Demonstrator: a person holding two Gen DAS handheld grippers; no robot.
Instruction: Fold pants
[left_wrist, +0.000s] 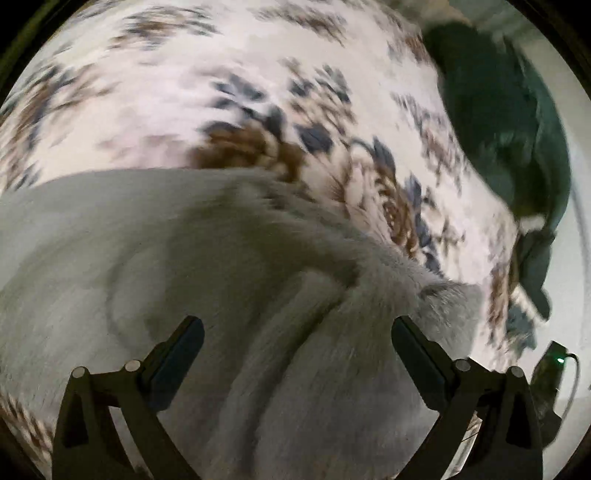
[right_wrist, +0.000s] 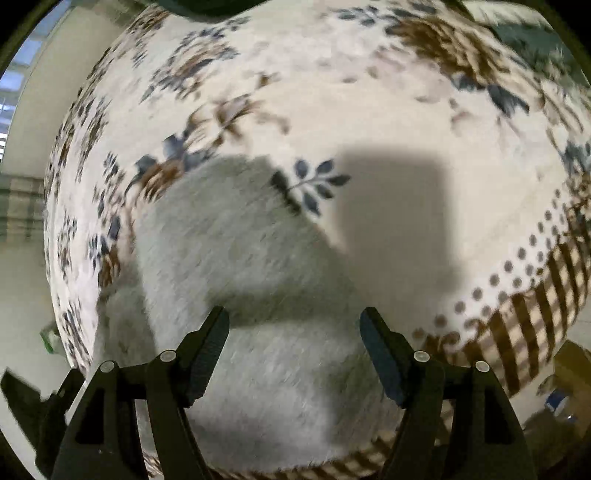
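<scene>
Light grey fuzzy pants (left_wrist: 184, 258) lie on a floral bedspread (left_wrist: 221, 74). In the left wrist view they fill the lower half, with folds and wrinkles bunched between the fingers. My left gripper (left_wrist: 297, 330) is open just above the cloth and holds nothing. In the right wrist view the grey pants (right_wrist: 240, 258) stretch from the centre to the near edge. My right gripper (right_wrist: 294, 319) is open above them and empty. Both views are blurred by motion.
A dark green garment (left_wrist: 509, 129) lies at the bed's right side in the left wrist view. The bedspread (right_wrist: 406, 110) has a checked brown border (right_wrist: 535, 325) at its right edge, with floor beyond. A square shadow (right_wrist: 399, 206) falls on the bedspread.
</scene>
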